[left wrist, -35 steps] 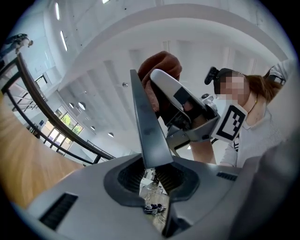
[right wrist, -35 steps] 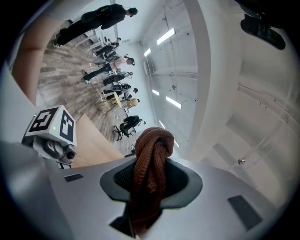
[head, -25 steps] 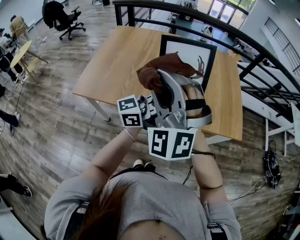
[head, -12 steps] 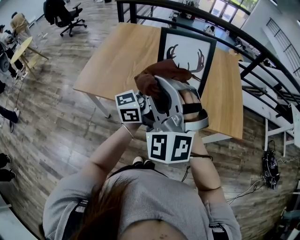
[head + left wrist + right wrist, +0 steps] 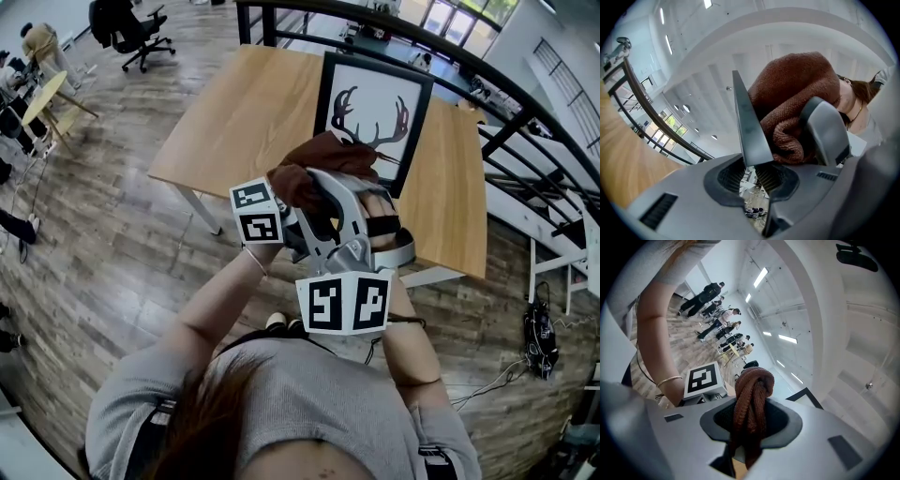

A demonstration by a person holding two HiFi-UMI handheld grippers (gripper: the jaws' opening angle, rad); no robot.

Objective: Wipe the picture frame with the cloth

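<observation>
Picture frame sits at 1 o'clock of brown cloth; left gripper, right gripper both clench it; pull taut, wipe evenly.

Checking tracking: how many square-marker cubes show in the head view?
2: one black-and-white marker cube on the left gripper, beside the brown cloth; the other on the right gripper, nearest the person.

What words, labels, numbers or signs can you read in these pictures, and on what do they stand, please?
None: there are no readable words or numbers anywhere.
The marker cubes carry only black-and-white square patterns, not letters.
The picture frame holds an antler drawing, with no caption visible.
</observation>
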